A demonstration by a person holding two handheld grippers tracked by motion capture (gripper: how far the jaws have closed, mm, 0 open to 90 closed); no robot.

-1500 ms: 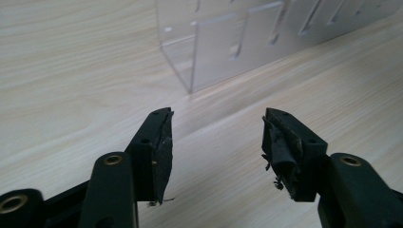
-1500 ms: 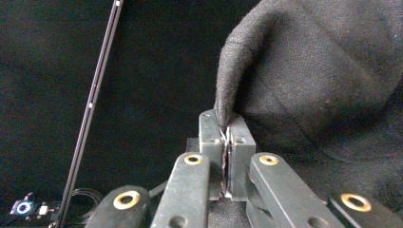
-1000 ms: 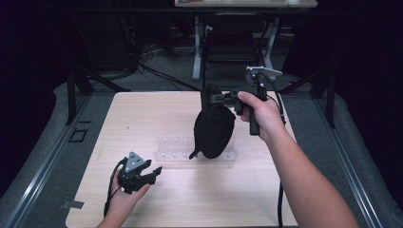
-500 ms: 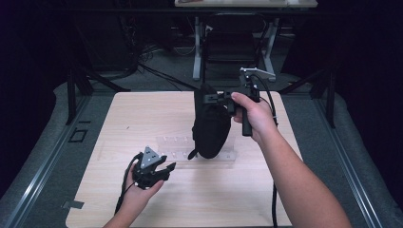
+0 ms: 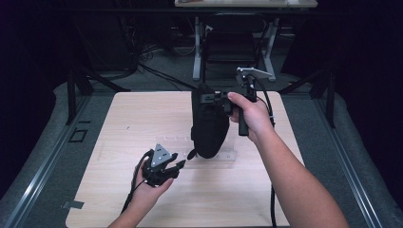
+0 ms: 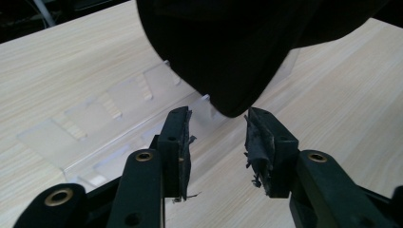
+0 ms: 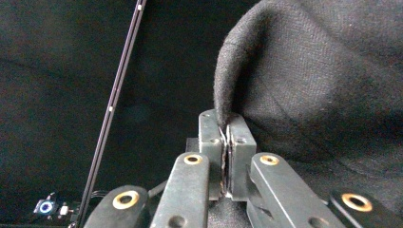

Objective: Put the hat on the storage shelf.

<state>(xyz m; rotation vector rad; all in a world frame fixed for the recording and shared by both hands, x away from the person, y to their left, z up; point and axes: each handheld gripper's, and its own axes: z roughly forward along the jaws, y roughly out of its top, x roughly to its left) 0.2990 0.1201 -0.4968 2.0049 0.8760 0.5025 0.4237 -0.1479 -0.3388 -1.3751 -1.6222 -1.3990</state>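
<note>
The right hand-held gripper (image 5: 223,102) is clamped fully on the upper edge of a black woollen fabric pouch (image 5: 209,126); in the right gripper view its jaws pinch a fold of the cloth (image 7: 304,90) between the pads (image 7: 227,142). The pouch hangs free from this grip, above the middle of the surface, with its rounded lower tip just over a clear acrylic rack with shallow slots (image 5: 214,154) that lies flat on the light wooden surface (image 5: 142,114).

The left hand-held gripper (image 5: 179,165) sits at 7 o'clock from the pouch, near the rack's left end, aimed toward 2 o'clock at the hanging tip. Its jaws have just been closing and now stand about half apart. In the left gripper view the pouch tip (image 6: 228,66) hangs just above and beyond the two worn pads (image 6: 183,137); nothing is between them yet, and no contact shows.

Status, as judged:
- Done: pouch lifted clear of the surface and suspended by its top edge.
- In hand: left hand-held gripper approaching the lower tip.
- Left: a second grip on the bottom of the pouch, then whatever handling follows, probably stretching, folding or laying it down. The rack (image 6: 109,123) is untouched.
</note>
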